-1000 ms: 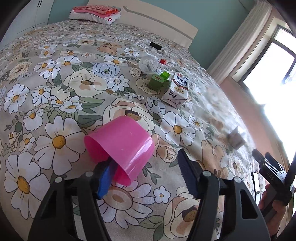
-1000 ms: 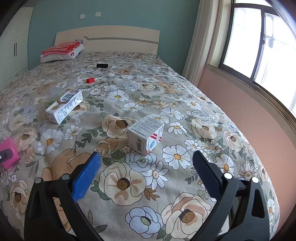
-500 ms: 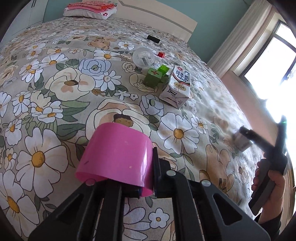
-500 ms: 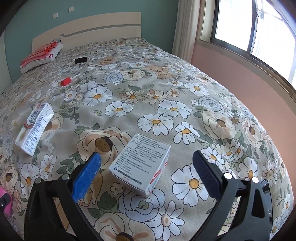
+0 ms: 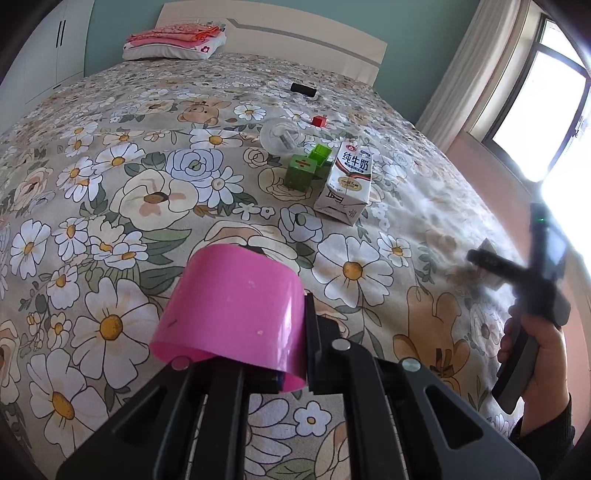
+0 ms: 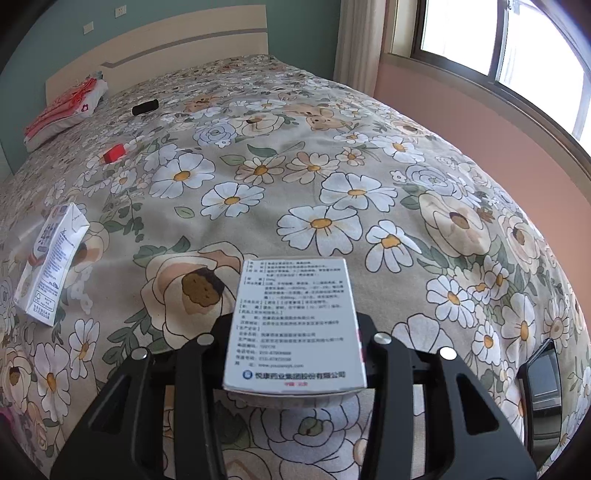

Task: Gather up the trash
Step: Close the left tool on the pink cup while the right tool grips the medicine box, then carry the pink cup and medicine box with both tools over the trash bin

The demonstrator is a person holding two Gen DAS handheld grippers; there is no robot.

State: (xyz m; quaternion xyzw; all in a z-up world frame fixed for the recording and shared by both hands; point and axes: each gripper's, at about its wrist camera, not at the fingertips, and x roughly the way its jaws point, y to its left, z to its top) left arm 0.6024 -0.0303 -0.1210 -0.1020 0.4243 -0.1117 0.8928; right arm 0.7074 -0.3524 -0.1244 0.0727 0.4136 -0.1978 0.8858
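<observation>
Where the flowered bedspread [image 5: 122, 192] covers the whole bed, the room shows around it: a pale headboard [image 5: 295, 40] against a teal wall [image 5: 406, 33], a white wardrobe [image 5: 40, 55] on the far left, a cream curtain [image 5: 476, 70] and a bright window [image 6: 517, 48] above a pink wall [image 6: 461, 110] on the right. A pillow [image 5: 166, 51] with folded pink cloth on it lies at the head of the bed.

The left gripper [image 5: 295, 373] has its fingers clamped on the wall of a pink cup [image 5: 232, 310], which lies on its side just above the spread. The right gripper [image 6: 291, 354] has just been closing and now holds a white printed box [image 6: 295, 325] between its fingers, low over the spread; in the left wrist view a hand [image 5: 535, 354] holds that tool at the bed's right edge, blurred.

Farther up the bed a milk carton [image 5: 347, 184] lies beside two green blocks [image 5: 306, 170], with a clear round lid [image 5: 280, 136] just behind them. A small red item [image 5: 319, 120] and a black item [image 5: 303, 88] lie apart, nearer the headboard. A dark phone [image 6: 541, 376] rests at the near right edge.
</observation>
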